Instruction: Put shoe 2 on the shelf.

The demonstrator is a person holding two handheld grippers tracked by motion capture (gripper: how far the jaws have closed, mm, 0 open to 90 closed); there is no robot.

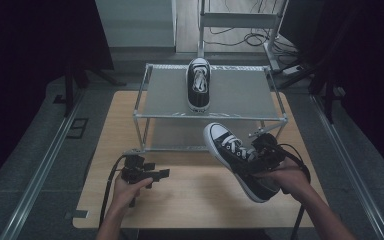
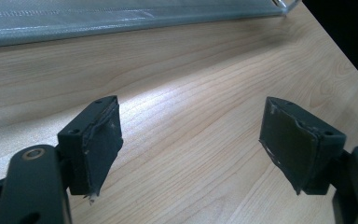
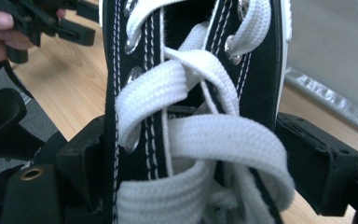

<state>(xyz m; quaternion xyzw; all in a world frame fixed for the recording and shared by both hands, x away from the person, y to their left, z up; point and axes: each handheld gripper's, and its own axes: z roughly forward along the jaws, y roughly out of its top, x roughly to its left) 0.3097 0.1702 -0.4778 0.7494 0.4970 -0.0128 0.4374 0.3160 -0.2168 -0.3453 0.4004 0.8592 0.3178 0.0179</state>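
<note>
Right tongs (image 1: 260,156) clamp the sneaker (image 1: 237,160) across its laces, toe raised toward the rack (image 1: 211,116). Left tongs (image 1: 152,174) sit open and empty over the desk (image 1: 190,195), out of the way.

- Two black-and-white sneakers: one (image 1: 198,83) on the rack, one (image 1: 237,160) held above the worktop.
- One metal rack (image 1: 150,95).
- One wooden worktop (image 1: 195,195).
- Two hand-held grippers: left (image 1: 152,175), right (image 1: 260,155).

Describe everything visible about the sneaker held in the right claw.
The sneaker is a black canvas high-top with a white rubber toe cap, white sole edge, white stitching, metal eyelets and flat white laces. The right claw clamps it across the laced upper, one pad on each side. It hangs tilted above the wooden table, toe pointing toward the metal rack.
</note>
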